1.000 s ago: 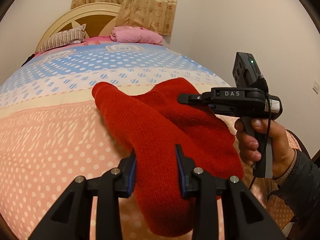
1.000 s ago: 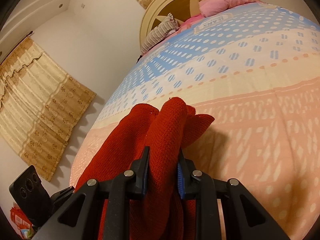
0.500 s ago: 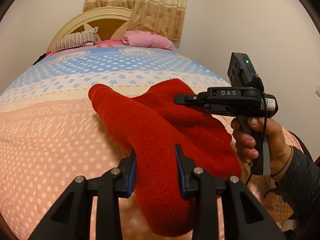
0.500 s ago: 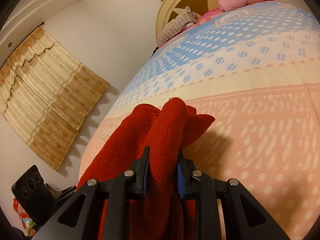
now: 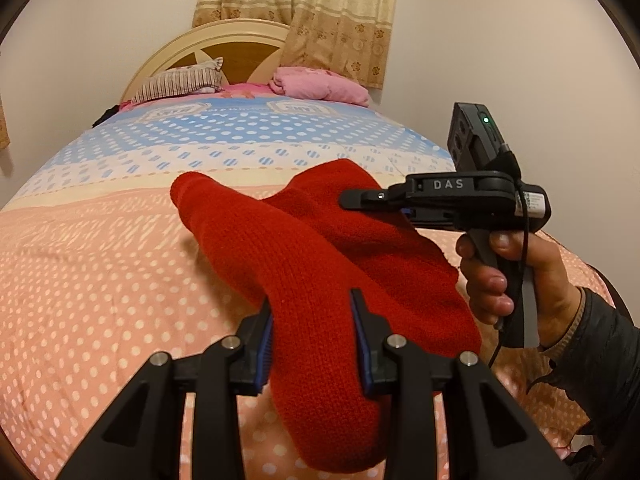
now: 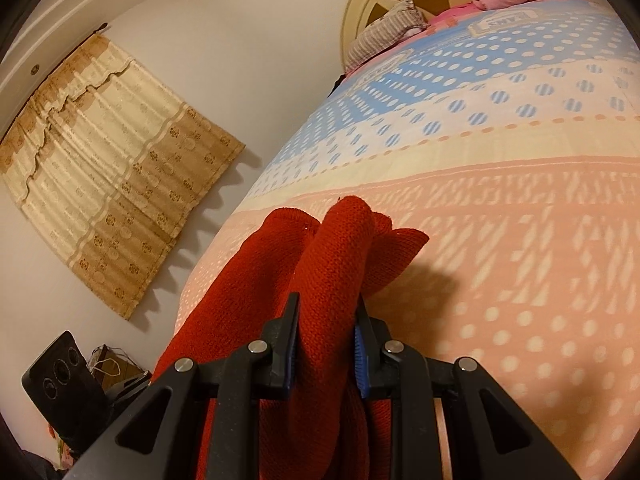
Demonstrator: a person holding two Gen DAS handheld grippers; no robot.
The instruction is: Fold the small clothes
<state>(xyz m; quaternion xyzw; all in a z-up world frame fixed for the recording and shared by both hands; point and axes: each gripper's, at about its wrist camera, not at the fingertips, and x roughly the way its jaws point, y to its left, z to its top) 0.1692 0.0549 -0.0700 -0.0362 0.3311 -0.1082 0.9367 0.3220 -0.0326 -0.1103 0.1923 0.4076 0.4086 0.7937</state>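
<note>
Both views have swung since a second ago: headboard and pillows have slid rightward in each frame, while the garment sits the same in both sets of jaws. So the hands have carried it across the bed together, grip unchanged.

Task item: red knitted garment [image 5: 320, 264], a small chunky-knit piece, held off the pink dotted bedspread [image 5: 100, 280], casting a shadow on it.

Left gripper [image 5: 314, 336]: jaws narrow, closed on a thick bunched fold of knit. Fabric runs out of the jaws toward 11 o'clock in the left view and ends in a rounded tip; a lobe hangs below the jaws at 6 o'clock.

Right gripper [image 6: 326, 340]: jaws narrower, closed on another bunched fold. In the left view the right gripper enters from 3 o'clock and pinches the far right part of the garment, with the right hand [image 5: 516, 280] on the handle below it.

Key relation: the two grip points are near each other, right one toward 1 o'clock from the left jaws. Knit between them is slack and doubled, not stretched. Long axis, as far as I can read it, runs 5 to 11 o'clock in the left view; free end points away toward the wooden headboard [image 5: 208, 52].

Judgement: garment isn't laid flat yet. Next move likely turns on lowering the far tip onto the bedspread first. Neither hand is clearly nearer that tip. Risk: bunched grip leaves a twist when laid down.
</note>
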